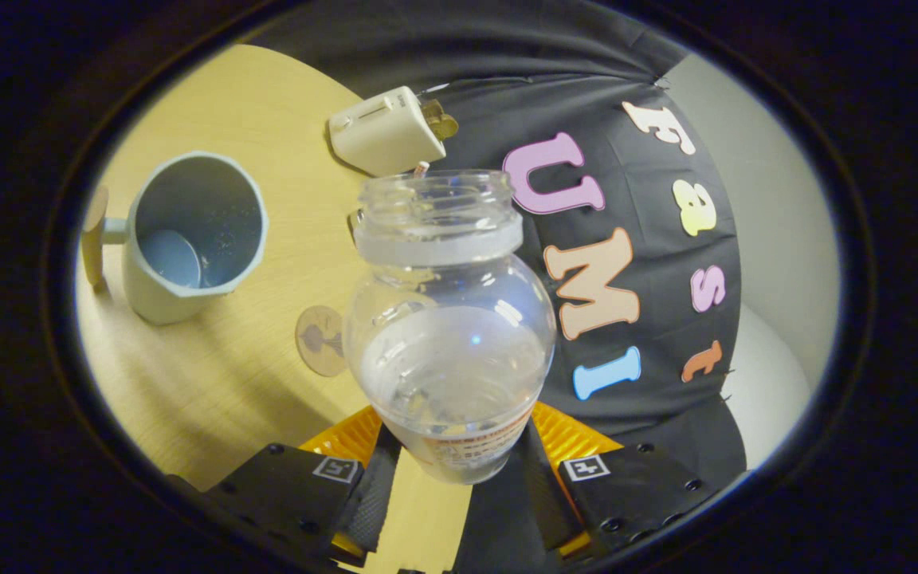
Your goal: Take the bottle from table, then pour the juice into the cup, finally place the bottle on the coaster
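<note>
A clear, uncapped plastic bottle (449,327) partly filled with pale liquid is held between my gripper's (456,470) two fingers, which press on its lower, labelled part. The whole scene looks tilted, and the bottle is lifted above the wooden table (212,383). A grey-blue cup (188,235) with a round wooden-looking handle stands on the table beyond the fingers, off to the bottle's left; its inside looks empty. A small round brown coaster (319,339) lies on the table between the cup and the bottle, partly hidden behind the bottle.
A cream-coloured toaster (387,131) with toast in its slot stands on the table past the bottle's mouth, near the black cloth wall (650,383). A pale wall (778,239) lies beyond the cloth.
</note>
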